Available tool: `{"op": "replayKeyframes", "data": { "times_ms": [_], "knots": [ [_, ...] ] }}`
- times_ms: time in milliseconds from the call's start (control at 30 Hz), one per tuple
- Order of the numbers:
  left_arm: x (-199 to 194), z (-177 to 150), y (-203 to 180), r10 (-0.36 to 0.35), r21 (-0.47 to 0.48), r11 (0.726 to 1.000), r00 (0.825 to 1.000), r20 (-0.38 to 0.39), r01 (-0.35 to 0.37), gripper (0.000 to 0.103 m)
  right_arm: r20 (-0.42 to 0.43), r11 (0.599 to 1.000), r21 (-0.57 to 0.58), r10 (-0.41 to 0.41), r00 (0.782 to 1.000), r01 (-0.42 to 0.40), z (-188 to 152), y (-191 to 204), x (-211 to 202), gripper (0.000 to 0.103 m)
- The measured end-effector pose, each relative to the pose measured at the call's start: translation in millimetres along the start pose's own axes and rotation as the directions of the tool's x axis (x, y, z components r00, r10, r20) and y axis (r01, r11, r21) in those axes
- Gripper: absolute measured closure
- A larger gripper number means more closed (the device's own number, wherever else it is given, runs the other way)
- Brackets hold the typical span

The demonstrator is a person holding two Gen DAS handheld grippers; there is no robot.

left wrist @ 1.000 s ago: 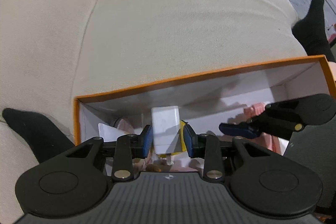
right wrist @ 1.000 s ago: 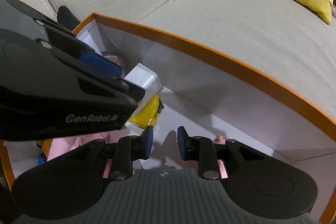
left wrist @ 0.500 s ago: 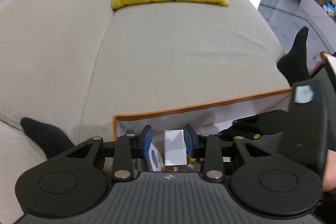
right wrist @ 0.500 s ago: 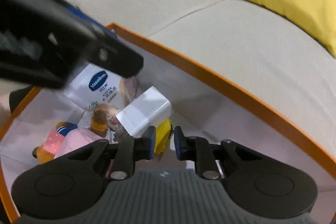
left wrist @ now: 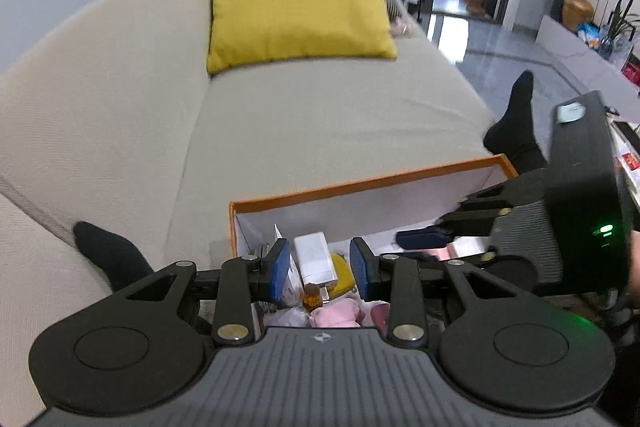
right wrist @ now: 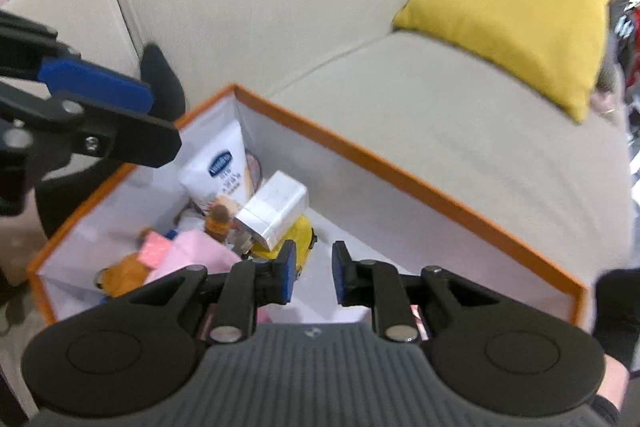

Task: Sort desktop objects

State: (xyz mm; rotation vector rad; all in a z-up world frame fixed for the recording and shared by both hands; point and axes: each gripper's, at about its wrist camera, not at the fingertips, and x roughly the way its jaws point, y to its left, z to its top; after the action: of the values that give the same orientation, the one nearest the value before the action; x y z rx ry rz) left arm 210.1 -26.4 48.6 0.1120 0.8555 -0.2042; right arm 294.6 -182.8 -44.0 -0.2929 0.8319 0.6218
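While both grippers hang above the orange-rimmed box (right wrist: pixel 400 167) on the sofa (left wrist: pixel 320 131), nothing sits between their pads. The left gripper (left wrist: pixel 320 265) is partly spread and empty; the right gripper (right wrist: pixel 314 273) is narrow, its jaws opening. Inside the box, the white charger (right wrist: pixel 276 209) lies on 1 yellow toy (right wrist: pixel 300 239), beside the lotion tube (right wrist: pixel 222 171) near the far corner.
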Motion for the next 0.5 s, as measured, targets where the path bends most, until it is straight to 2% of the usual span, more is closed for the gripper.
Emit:
{"op": "replayKeyframes", "data": {
  "times_ms": [33,67,100,133,200,267,367,433,500],
  "knots": [
    [-9,-3,-2,-0.002,0.0,1.0,1.0,0.024,0.002,0.064,0.02,1.0,0.008,-0.008,1.0,0.008,-5,-1,-13,0.075],
    [-17,-7,-3,-0.011,0.001,1.0,0.999,0.051,0.011,0.056,0.052,1.0,0.021,-0.018,0.998,0.017,-7,2,-25,0.067],
    [-24,-11,-4,-0.024,-0.002,1.0,0.997,0.079,0.024,0.047,0.08,0.999,0.033,-0.03,0.996,0.027,-3,18,-32,0.065],
    [-32,-16,-5,-0.035,-0.01,0.999,0.993,0.109,0.036,0.047,0.109,0.998,0.045,-0.049,0.993,0.044,-10,21,-46,0.065],
    [-44,-26,-6,-0.041,-0.027,0.999,0.988,0.149,0.046,0.047,0.15,0.995,0.062,-0.084,0.985,0.075,-3,38,-45,0.062],
    [-55,-35,-9,-0.04,-0.041,0.998,0.983,0.182,0.048,0.041,0.195,0.992,0.081,-0.116,0.974,0.102,-16,43,-67,0.057],
    [-68,-46,-18,0.008,-0.065,0.998,0.972,0.234,0.007,0.028,0.265,0.985,0.12,-0.155,0.952,0.127,-34,55,-100,0.048],
    [-77,-56,-24,0.053,-0.081,0.996,0.958,0.282,-0.031,0.02,0.303,0.98,0.151,-0.173,0.937,0.132,-43,65,-111,0.045],
    [-84,-64,-30,0.107,-0.109,0.991,0.94,0.323,-0.076,0.015,0.338,0.973,0.186,-0.194,0.921,0.136,-51,74,-120,0.033]
  ]
}}
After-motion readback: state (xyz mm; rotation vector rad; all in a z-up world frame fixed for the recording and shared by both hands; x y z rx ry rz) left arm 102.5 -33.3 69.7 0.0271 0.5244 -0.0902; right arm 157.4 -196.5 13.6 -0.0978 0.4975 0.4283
